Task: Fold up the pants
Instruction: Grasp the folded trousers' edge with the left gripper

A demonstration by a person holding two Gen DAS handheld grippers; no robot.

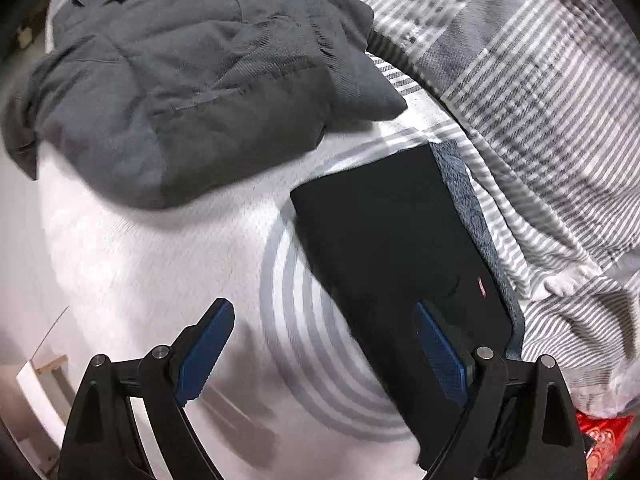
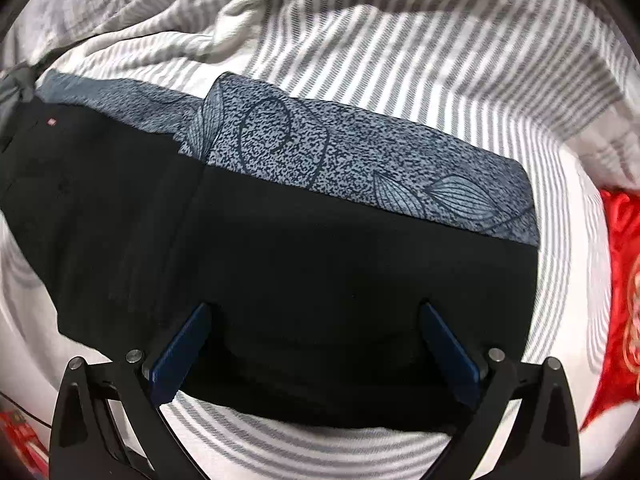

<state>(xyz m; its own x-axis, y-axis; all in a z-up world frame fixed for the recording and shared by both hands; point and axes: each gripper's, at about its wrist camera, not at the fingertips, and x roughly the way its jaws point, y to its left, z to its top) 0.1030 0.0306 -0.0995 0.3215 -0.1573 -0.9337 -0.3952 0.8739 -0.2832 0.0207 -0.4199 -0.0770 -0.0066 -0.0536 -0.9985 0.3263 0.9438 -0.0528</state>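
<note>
The black pants (image 1: 384, 240) lie folded in a neat rectangle on the striped white bedsheet (image 1: 160, 264), on top of a blue-grey leaf-patterned garment (image 1: 468, 208). My left gripper (image 1: 324, 316) is open, its right finger over the pants' near end, its left finger over bare sheet. In the right wrist view the pants (image 2: 320, 272) fill the middle, with the patterned garment (image 2: 360, 160) showing along their far edge. My right gripper (image 2: 316, 316) is open just above the pants' near edge, holding nothing.
A crumpled grey jacket (image 1: 180, 80) lies on the bed beyond the pants to the left. A rumpled striped duvet (image 1: 540, 120) is heaped on the right and also shows in the right wrist view (image 2: 400, 40). A red item (image 2: 624, 280) lies at the right edge.
</note>
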